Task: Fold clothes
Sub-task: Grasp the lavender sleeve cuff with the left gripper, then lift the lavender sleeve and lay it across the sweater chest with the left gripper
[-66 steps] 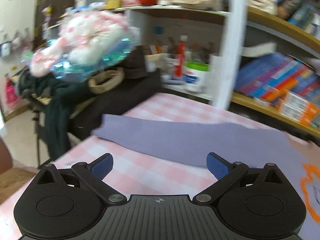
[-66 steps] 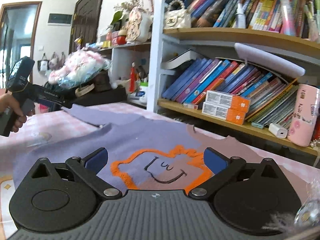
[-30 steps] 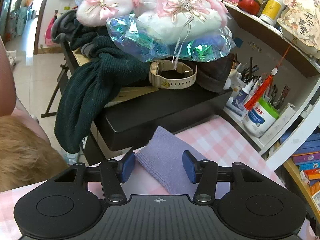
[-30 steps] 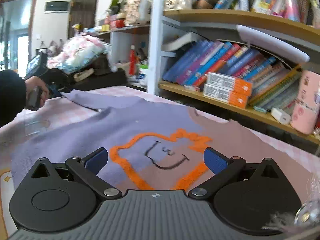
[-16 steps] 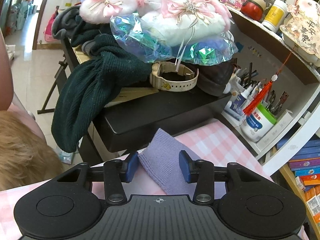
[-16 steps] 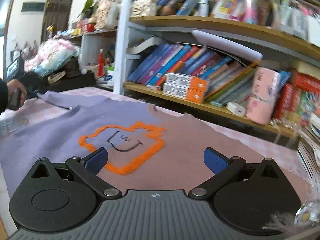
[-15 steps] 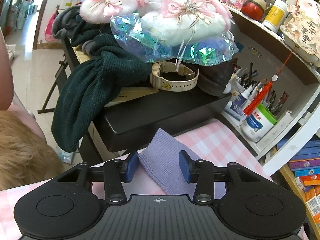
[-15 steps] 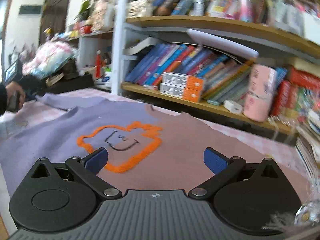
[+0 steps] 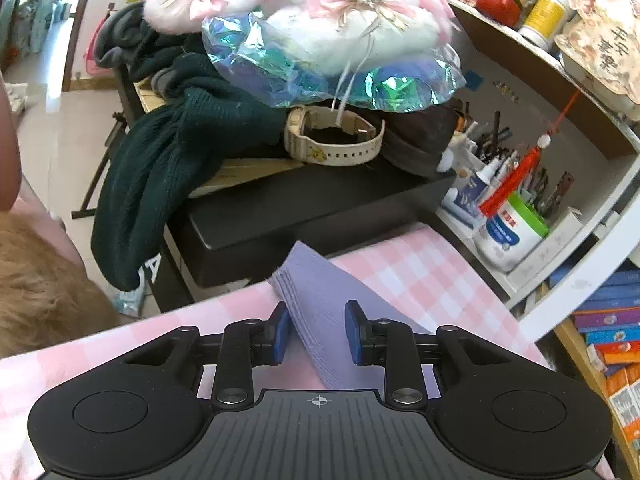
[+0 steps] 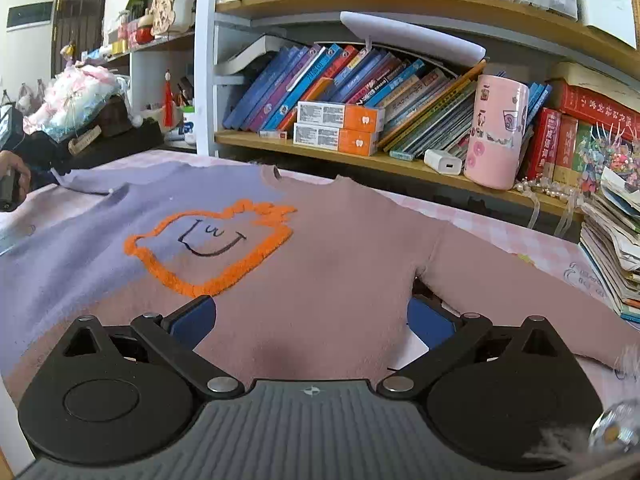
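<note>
- Sweater [image 10: 320, 280] lies spread flat, front up, on a table with a pink-and-white checked cloth [image 9: 420, 264].
- Two colours: lilac on the half toward the left of the right wrist view, dusty pink-brown on the other half. The colours meet down the middle of the chest.
- Fuzzy orange outline [image 10: 208, 248] on the chest, straddling the colour line, with a small black smiling face drawn inside it.
- Neckline points toward the bookshelf [image 10: 360, 152]; the pink-brown sleeve [image 10: 520, 280] runs out to the right, flat on the cloth.
- Lilac sleeve cuff [image 9: 316, 292] sits at the table's far corner, beside a black stand piled with a dark knit and a plush toy [image 9: 320, 12]. The cuff's ribbed edge is lifted a little.
- Left gripper [image 9: 316, 332]: jaws narrow, having just been closing, with the lilac cuff between the blue pads. The left pad looks to touch the fabric; a gap shows at the right pad.
- Right gripper [image 10: 316, 320]: jaws spread wide, low over the pink-brown side near the armpit, clamping nothing.
- A hand [image 10: 12, 168] holds the left gripper's handle at the far left edge.
</note>
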`<state>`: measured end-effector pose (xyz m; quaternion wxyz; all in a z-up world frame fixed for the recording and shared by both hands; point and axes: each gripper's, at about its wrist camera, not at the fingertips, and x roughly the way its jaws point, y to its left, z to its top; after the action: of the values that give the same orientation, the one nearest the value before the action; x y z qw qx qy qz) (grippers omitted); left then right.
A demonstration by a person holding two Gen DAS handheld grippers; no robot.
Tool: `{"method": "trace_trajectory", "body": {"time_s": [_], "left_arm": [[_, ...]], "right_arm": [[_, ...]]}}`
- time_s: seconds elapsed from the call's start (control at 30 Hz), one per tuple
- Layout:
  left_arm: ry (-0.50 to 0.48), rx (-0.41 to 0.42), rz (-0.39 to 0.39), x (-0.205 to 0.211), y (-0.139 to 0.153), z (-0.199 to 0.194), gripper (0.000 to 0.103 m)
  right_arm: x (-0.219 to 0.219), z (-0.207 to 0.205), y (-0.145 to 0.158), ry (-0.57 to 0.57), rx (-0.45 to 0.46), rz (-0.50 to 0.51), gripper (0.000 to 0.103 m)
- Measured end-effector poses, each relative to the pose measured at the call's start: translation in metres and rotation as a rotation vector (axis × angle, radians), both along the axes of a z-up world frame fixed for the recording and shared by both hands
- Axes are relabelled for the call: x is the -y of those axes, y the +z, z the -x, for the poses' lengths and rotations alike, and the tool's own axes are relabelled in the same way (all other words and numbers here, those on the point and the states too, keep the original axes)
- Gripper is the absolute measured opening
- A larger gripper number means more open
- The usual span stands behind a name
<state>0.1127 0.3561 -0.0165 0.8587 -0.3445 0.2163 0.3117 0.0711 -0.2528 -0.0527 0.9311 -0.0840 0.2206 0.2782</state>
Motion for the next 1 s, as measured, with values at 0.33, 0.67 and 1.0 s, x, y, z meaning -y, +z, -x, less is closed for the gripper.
{"method": "trace_trajectory", "body": {"time_s": [0.33,0.67,1.0], "left_arm": [[0.005,-0.002,-0.077,0.007,-0.005,-0.001,0.020],[-0.036,0.039,-0.170,0.029,0.022,-0.004,0.003],[-0.383,0.238,-0.311,0.145,0.107,-0.036,0.003]], "right_arm": [[-0.002,0.000,-0.001,0.004,0.001,0.015,0.103],[-0.005,0.002,-0.001,0.006,0.017,0.031,0.103],[-0.007,0.006,0.000,0.011,0.039,0.050,0.103]]}}
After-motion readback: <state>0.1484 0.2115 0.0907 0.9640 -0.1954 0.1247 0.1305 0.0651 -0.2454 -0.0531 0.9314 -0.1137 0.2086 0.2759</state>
